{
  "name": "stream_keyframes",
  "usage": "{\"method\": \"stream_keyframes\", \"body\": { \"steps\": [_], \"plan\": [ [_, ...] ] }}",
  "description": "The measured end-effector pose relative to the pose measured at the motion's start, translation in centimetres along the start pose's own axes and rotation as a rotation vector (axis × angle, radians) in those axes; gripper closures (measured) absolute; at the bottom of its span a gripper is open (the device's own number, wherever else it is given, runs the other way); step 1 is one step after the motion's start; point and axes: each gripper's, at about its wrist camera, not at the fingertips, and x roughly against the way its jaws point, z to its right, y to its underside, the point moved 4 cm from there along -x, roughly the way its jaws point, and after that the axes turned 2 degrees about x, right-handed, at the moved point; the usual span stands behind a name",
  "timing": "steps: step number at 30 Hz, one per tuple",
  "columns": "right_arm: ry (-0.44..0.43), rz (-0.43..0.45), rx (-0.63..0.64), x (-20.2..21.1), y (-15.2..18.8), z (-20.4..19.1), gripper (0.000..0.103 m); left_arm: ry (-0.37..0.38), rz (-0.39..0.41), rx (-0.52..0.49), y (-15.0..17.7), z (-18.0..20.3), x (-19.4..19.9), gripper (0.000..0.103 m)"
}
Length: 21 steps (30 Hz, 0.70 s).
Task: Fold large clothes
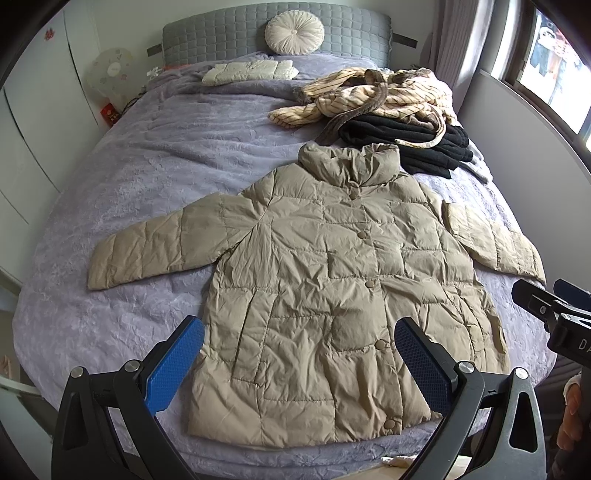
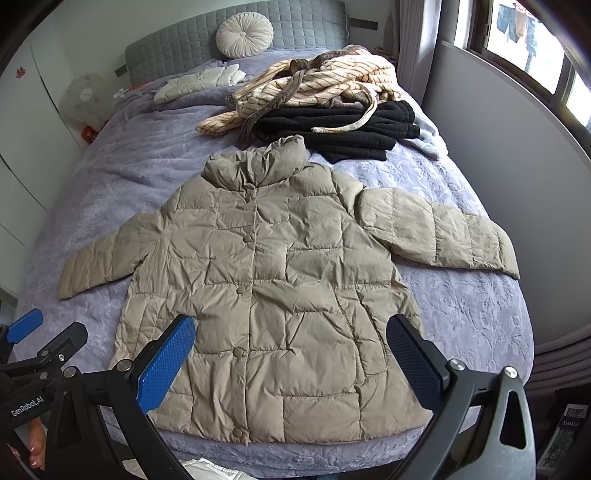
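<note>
round cushion [image 1: 294,31] | grey headboard [image 1: 221,40] | fan [image 1: 110,72] | window [image 2: 535,48] | curtain [image 1: 458,40]

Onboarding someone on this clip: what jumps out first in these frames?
The tan puffer coat dominates, spread flat and buttoned, sleeves out, at the near end of the bed. Beyond its collar, on the window side, sits a striped robe piled over black clothes. Both grippers, left and right, hover open above the hem, touching nothing.
</note>
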Motion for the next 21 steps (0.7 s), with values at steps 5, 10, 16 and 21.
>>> {"method": "stream_keyframes", "body": {
  "steps": [5, 10, 16, 21],
  "plan": [
    [-0.019, -0.052, 0.048, -1.3, 0.6, -3.1, 0.0, 0.058, 0.023, 0.105, -0.2, -3.9, -2.0, 0.0],
    [-0.046, -0.115, 0.085, -4.1, 0.5, -6.5, 0.0, 0.001, -0.032, 0.156, 0.0, -9.1, -4.3, 0.0],
    [-0.076, -0.176, 0.089, -7.2, 0.4, -10.8, 0.0, 0.036, -0.082, 0.238, 0.8, -15.2, -8.9, 0.0],
    [-0.132, -0.229, 0.099, -10.5, 0.8, -13.9, 0.0, 0.136, -0.112, 0.333, 1.2, -19.5, -13.8, 0.0]
  ]
}}
